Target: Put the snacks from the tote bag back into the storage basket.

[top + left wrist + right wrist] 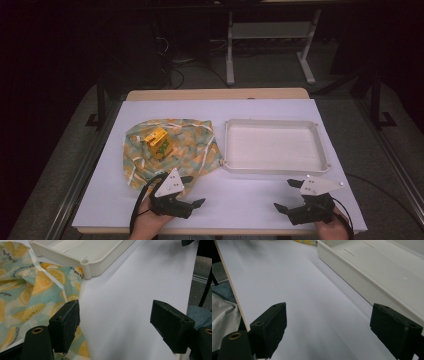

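A cloth printed with lemons (175,152) lies crumpled on the left half of the white table (240,200). On it sit a small yellow block (157,135) and a green and orange piece (163,147) touching it. My left gripper (196,190) rests near the table's front edge, just in front of the cloth, open with nothing between its fingers. In the left gripper view (115,320) its left jaw hangs over the cloth's hem (32,292). My right gripper (284,194) is open and holds nothing, in front of the white tray (274,170). The right gripper view (328,325) shows bare table between the jaws.
The white tray (86,263) holds nothing and stands right of the cloth, its near corner touching the cloth's edge. Its front wall (352,275) runs along the right side of my right gripper. Behind the table are a dark floor, cables and white desk legs (230,55).
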{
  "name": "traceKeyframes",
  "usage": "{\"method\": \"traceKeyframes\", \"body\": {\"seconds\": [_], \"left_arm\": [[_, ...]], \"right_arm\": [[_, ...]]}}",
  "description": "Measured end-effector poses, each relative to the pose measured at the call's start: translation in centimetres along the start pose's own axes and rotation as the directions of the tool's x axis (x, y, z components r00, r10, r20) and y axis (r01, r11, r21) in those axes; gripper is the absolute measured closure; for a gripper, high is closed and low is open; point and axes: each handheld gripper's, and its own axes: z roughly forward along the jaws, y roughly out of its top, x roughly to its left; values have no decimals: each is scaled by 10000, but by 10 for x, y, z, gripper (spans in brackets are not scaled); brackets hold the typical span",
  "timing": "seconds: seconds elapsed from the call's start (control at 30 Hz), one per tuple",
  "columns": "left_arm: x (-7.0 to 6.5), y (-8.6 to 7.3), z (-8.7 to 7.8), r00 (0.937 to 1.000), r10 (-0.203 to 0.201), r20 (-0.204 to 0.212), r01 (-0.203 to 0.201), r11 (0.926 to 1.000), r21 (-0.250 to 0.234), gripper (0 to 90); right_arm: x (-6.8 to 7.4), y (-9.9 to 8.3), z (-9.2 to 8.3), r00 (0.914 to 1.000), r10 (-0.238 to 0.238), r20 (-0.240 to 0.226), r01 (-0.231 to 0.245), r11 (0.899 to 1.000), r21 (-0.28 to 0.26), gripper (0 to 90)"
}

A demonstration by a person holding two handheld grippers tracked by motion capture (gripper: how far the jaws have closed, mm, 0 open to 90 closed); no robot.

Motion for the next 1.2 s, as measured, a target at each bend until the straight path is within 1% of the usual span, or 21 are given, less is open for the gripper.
{"method": "traceKeyframes", "body": {"seconds": [0.07,0.23,0.3,0.4,0.43,0.53,0.6,0.67,0.77,0.87,0.93,1.03,1.1,1.13,1.2], "left_arm": [[0,0,0,9999,-106,69,107,9999,-60,232],[1,0,-1,10000,-56,22,56,10000,-73,232],[-1,1,-1,10000,45,9,-45,10000,-31,232],[-2,1,0,10000,84,24,-84,10000,5,232],[-3,1,0,9998,194,7,-194,9998,24,232],[-4,2,0,9998,205,-35,-205,9998,17,232],[-3,3,-2,9998,193,67,-193,9998,-64,231],[-3,5,-4,9998,211,10,-211,9997,-156,231],[-3,5,-7,9998,174,-67,-176,9995,-275,231],[-1,5,-8,9998,129,-141,-131,9997,-198,231],[0,5,-8,9999,52,-146,-56,9997,-253,231],[1,5,-9,9998,100,-196,-105,9996,-243,231],[2,6,-8,9999,-5,-157,2,9998,-194,231],[3,7,-8,9999,60,-162,-62,9999,-156,231],[4,8,-9,9999,-69,-148,66,9998,-180,232]], "right_arm": [[0,0,0,9999,-103,9,103,9999,-1,135],[0,0,0,10000,-99,13,99,10000,11,134],[1,0,-1,10000,-54,36,54,10000,17,134],[0,0,-1,10000,-61,38,61,10000,11,134],[0,0,-1,10000,-45,45,45,10000,24,134],[0,0,0,9999,-119,25,119,9999,18,134],[1,0,0,9999,-114,14,114,9999,39,134],[1,0,0,10000,-91,21,91,9999,55,134],[1,0,0,9999,-121,4,121,9999,65,135],[1,0,0,9999,-121,-12,121,9999,80,135],[1,0,0,9999,-146,-5,146,9999,74,135],[1,0,0,9999,-150,-12,150,9999,72,134],[1,0,0,9999,-143,-1,143,9999,63,134],[1,0,1,9999,-139,0,139,9999,65,134],[1,0,1,9998,-179,-3,179,9998,61,134]]}}
